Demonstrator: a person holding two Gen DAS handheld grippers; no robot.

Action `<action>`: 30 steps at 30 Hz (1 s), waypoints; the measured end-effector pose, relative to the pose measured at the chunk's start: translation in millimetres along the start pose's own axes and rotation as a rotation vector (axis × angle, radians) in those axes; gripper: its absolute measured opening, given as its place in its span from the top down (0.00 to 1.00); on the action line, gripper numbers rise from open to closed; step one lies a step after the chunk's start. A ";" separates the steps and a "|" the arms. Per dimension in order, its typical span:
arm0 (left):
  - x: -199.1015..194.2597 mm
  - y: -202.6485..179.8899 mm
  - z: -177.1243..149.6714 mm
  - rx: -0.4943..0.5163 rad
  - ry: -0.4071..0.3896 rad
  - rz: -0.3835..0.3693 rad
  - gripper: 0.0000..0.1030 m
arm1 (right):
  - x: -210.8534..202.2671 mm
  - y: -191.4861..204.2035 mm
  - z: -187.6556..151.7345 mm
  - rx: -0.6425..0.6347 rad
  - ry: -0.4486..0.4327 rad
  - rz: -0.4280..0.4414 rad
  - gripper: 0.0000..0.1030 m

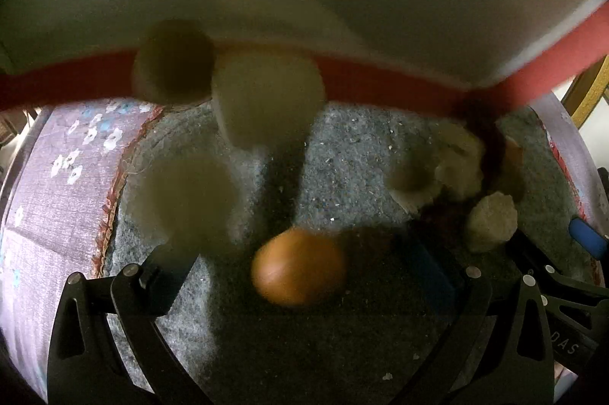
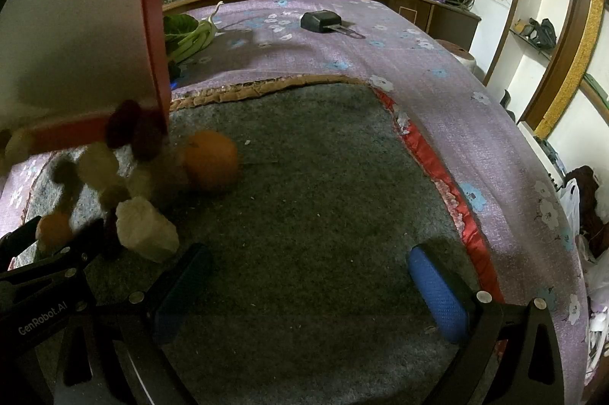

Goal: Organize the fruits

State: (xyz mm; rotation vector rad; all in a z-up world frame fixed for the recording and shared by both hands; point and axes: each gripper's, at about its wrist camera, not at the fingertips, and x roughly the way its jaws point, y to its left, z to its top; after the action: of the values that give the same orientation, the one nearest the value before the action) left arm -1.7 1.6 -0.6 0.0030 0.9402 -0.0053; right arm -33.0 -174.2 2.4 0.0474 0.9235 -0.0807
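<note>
An orange fruit [image 1: 298, 266] lies on the grey felt mat [image 1: 354, 153] just ahead of my left gripper [image 1: 304, 275], between its open jaws, untouched. Several pale round fruits [image 1: 268, 96] lie blurred beyond it near a tilted white board with a red edge [image 1: 380, 77]. Pale lumpy pieces [image 1: 491, 222] and dark fruits lie to the right. In the right wrist view my right gripper [image 2: 308, 294] is open and empty over the mat [image 2: 323, 195]. A larger orange [image 2: 211, 159] lies ahead left, beside pale pieces [image 2: 146, 228] and dark red fruits [image 2: 133, 129].
The mat lies on a purple flowered cloth [image 2: 437, 93]. Green leafy vegetables [image 2: 190, 35] and a black object [image 2: 321, 20] lie at the far end. The white red-edged board [image 2: 154, 24] stands on the left. Shelves [image 2: 544, 28] line the right wall.
</note>
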 end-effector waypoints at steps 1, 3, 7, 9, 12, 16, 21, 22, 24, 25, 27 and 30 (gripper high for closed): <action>0.2 1.9 -0.9 -0.002 0.000 -0.002 0.00 | 0.1 0.0 -0.1 0.000 0.000 0.000 0.00; 0.2 2.4 -0.5 -0.001 0.001 -0.001 0.00 | -0.1 0.0 0.0 0.000 0.000 0.000 0.00; 0.5 0.4 0.9 0.000 0.002 -0.001 0.00 | -0.3 -0.9 0.4 0.000 -0.001 0.000 0.00; 0.4 0.7 0.9 -0.001 0.001 -0.001 0.00 | 0.1 -0.8 0.4 0.000 -0.001 0.000 0.00; 0.4 0.5 1.0 0.000 0.002 -0.001 0.00 | 0.0 -0.9 0.5 0.000 -0.001 0.000 0.00; 0.4 0.4 1.0 0.000 0.001 -0.001 0.00 | 0.2 -0.9 0.5 0.000 -0.001 0.000 0.00; 0.3 0.4 1.0 0.000 0.001 -0.001 0.00 | 0.8 -0.8 0.4 0.000 -0.001 0.000 0.00; 0.4 0.3 1.1 0.000 0.001 -0.001 0.00 | 0.8 -0.8 0.4 0.000 -0.001 0.000 0.00; 0.4 0.3 1.1 0.000 0.002 -0.001 0.00 | 0.6 -0.9 0.4 0.000 -0.001 0.000 0.00; 0.3 0.3 1.1 0.000 0.001 -0.001 0.00 | 0.5 -1.0 0.3 0.000 -0.001 0.000 0.00; 0.3 0.3 1.1 0.000 0.001 -0.001 0.00 | 0.7 -0.7 0.2 0.000 -0.001 0.000 0.00; -0.3 0.1 1.0 0.000 0.001 -0.001 0.00 | 0.7 -0.6 0.1 0.000 0.000 0.000 0.00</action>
State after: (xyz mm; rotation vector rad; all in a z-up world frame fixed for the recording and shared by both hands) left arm -1.0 1.7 0.2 0.0021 0.9410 -0.0060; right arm -32.6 -174.9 1.9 0.0476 0.9230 -0.0807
